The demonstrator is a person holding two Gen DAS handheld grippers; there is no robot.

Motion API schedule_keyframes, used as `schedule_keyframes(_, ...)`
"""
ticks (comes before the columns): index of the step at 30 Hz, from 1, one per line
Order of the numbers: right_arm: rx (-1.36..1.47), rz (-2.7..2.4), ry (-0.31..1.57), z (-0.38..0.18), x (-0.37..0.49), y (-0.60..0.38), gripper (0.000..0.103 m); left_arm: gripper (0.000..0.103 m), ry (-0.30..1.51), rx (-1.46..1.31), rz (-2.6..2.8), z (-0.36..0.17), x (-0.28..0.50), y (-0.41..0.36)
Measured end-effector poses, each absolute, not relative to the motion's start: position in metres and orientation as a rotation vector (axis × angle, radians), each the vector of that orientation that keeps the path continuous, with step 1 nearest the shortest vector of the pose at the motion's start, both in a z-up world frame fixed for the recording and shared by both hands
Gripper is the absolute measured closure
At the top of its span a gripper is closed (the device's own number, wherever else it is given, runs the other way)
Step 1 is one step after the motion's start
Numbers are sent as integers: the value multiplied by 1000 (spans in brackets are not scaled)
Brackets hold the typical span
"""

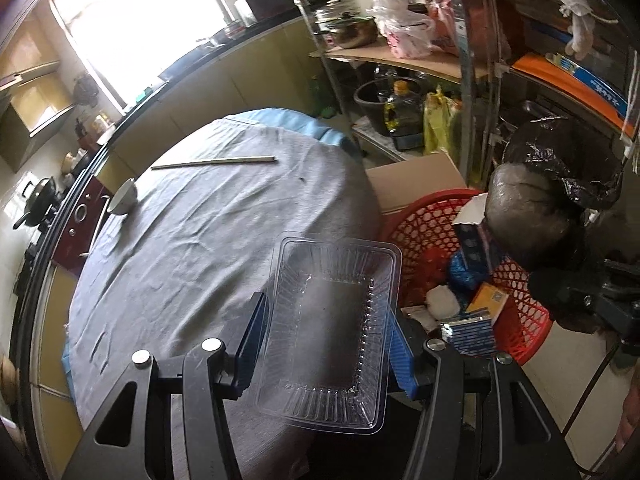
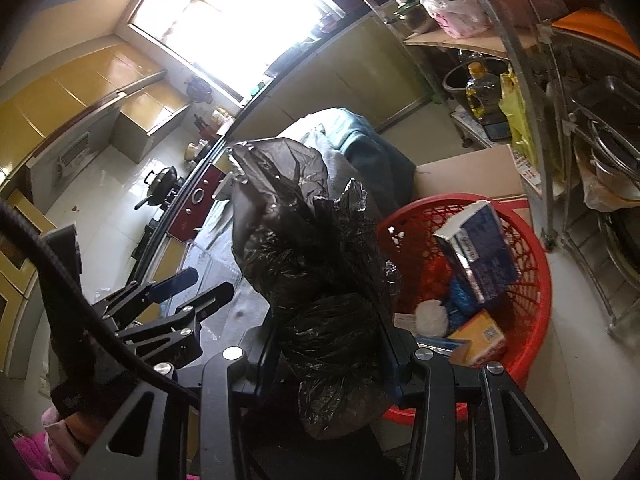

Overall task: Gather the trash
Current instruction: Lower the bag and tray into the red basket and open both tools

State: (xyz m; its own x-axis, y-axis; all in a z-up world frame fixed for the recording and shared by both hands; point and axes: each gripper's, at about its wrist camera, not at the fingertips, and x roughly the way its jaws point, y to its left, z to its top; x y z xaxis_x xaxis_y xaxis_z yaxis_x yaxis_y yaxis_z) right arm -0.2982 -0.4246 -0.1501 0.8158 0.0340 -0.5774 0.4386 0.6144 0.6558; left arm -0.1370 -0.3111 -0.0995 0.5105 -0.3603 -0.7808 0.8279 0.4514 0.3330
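Observation:
My left gripper [image 1: 326,332] is shut on a clear plastic tray [image 1: 332,328], held over the edge of the grey-clothed round table [image 1: 192,240]. My right gripper [image 2: 328,344] is shut on a tied black trash bag [image 2: 316,280], held just left of the red mesh basket [image 2: 532,264]. The bag also shows in the left wrist view [image 1: 548,196], above the basket [image 1: 424,232]. The basket holds blue boxes [image 2: 480,256], an orange box [image 2: 480,336] and a white wad [image 2: 432,318]. The left gripper appears in the right wrist view [image 2: 188,280].
A metal bowl [image 1: 124,198] and a pair of chopsticks [image 1: 216,162] lie on the table. A cardboard box [image 1: 416,184] stands behind the basket. Metal shelves [image 1: 476,80] with pots, bags and an oil bottle stand at the right. A kitchen counter with a stove [image 1: 36,208] runs along the left.

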Motion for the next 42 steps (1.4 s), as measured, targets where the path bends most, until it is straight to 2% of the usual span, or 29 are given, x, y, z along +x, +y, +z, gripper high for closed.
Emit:
schedule_keyframes(17,936,-331,607,-169,-319,-442,56,45,783,773,-961,-130,-144,-345)
schedule_keyframes(30,1046,-412,605,-200,-324,-457,56,45,980,699,-1112,-164,-141,-356)
schedule_keyframes(42,1107,-435,620,-221,-320,-464,55,45,984,707,-1122,-169,-147,-352)
